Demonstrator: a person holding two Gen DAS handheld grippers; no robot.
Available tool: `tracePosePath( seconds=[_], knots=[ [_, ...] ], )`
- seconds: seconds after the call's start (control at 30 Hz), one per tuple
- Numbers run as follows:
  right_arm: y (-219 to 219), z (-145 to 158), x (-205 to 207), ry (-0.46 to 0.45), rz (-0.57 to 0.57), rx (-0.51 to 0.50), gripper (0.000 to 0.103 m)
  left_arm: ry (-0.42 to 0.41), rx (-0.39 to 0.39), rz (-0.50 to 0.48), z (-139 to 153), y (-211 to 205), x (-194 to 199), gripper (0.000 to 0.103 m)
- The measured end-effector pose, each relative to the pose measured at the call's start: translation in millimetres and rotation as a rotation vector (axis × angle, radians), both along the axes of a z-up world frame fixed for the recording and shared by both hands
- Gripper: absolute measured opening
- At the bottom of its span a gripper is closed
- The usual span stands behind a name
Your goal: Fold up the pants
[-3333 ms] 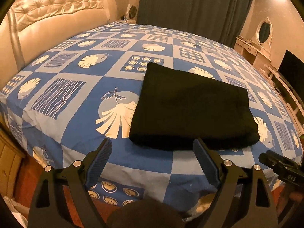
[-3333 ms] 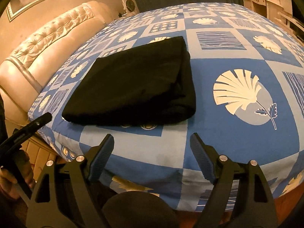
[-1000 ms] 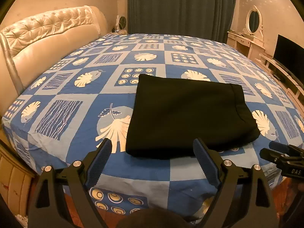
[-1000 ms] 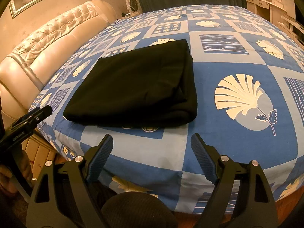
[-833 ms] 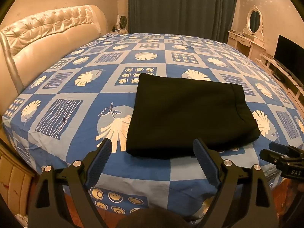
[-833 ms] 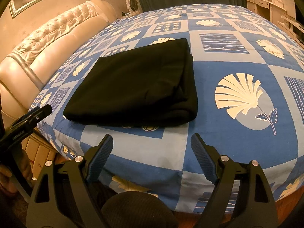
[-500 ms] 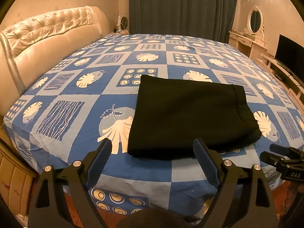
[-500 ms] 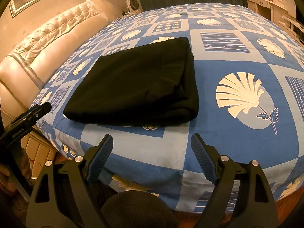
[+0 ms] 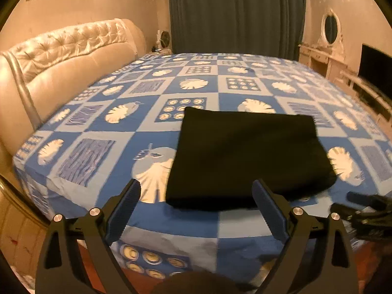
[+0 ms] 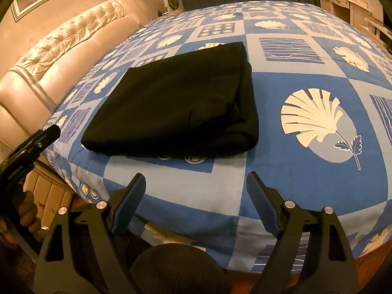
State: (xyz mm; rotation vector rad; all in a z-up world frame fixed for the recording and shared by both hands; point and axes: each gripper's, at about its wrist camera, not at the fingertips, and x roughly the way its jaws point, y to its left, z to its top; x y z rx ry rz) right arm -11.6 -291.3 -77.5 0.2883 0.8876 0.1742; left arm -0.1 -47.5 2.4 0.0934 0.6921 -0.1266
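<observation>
The black pants (image 9: 247, 156) lie as a flat, squared bundle on the bed (image 9: 103, 127), just beyond the fingers of both grippers, so the folding looks finished. The left gripper (image 9: 196, 210) and right gripper (image 10: 196, 201) hang at the bed's near edge, spread wide and empty, probably drawn clear so nothing disturbs the bundle.

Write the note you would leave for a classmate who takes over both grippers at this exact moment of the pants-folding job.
Left gripper: open, nothing between its fingers, held off the near edge of the bed.
Right gripper: open, nothing held, also short of the bed's near edge.
Black pants: lying flat on the blue patterned bedsheet as a compact folded rectangle near the front edge, touched by neither gripper.
Done: the pants appear fully folded, with layered edges stacked on their right side.
Left: probably nothing but a check for neatness; if a smaller bundle is wanted, one more fold could follow.
</observation>
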Motion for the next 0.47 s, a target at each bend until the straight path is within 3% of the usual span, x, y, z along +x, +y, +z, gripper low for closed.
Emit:
tracePosePath(
  seconds=[0.17, 0.3, 0.47],
  knots=[
    [-2, 0, 1, 0.002, 0.003, 0.000, 0.084, 0.014, 0.063, -0.108, -5, -17, -4, 0.091],
    [-5, 1, 1, 0.001, 0.000, 0.002, 0.084, 0.073, -0.026, -0.111, -8, -14, -1, 0.091],
    [-8, 2, 3, 0.002, 0.000, 0.005, 0.084, 0.089, -0.042, -0.073, -10, -10, 3, 0.091]
  ],
)
